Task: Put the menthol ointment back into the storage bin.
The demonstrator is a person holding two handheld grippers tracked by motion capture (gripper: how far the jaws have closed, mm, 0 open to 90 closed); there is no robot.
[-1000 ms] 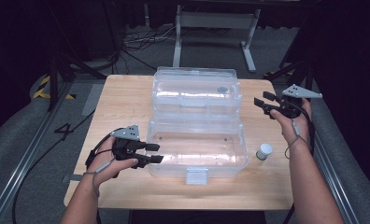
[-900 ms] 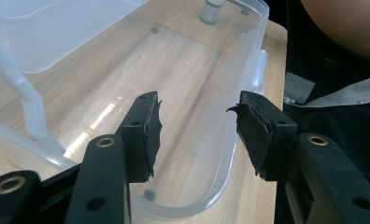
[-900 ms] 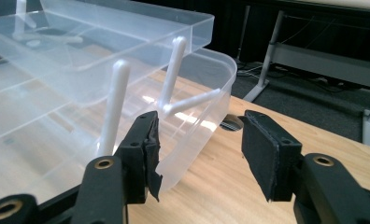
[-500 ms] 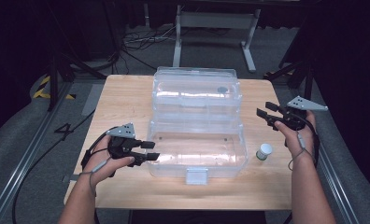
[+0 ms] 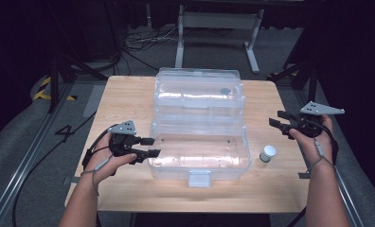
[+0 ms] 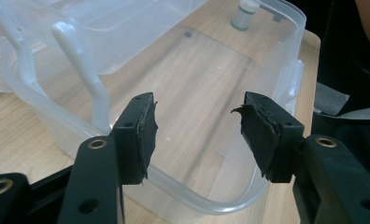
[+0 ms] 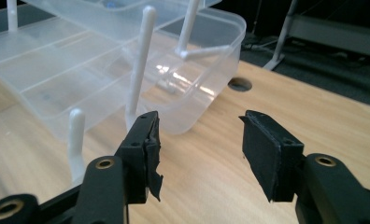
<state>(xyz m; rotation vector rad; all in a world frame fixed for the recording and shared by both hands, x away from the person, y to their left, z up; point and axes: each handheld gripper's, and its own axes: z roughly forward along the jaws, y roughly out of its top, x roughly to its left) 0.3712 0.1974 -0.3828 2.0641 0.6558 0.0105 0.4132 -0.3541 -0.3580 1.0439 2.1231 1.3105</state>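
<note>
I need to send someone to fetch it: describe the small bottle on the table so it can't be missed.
Start at the wooden table and find the big clear plastic box standing open in its middle. Just off the box's near right corner, on bare wood, stands the small bottle. It is the one small loose item there: a short upright cylinder with a white cap.

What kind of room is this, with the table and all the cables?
Probably a lab or recording studio: a lone wooden table on grey floor, dark surroundings, loose cables and metal stands behind it, and a clear plastic box laid out for handling.
</note>
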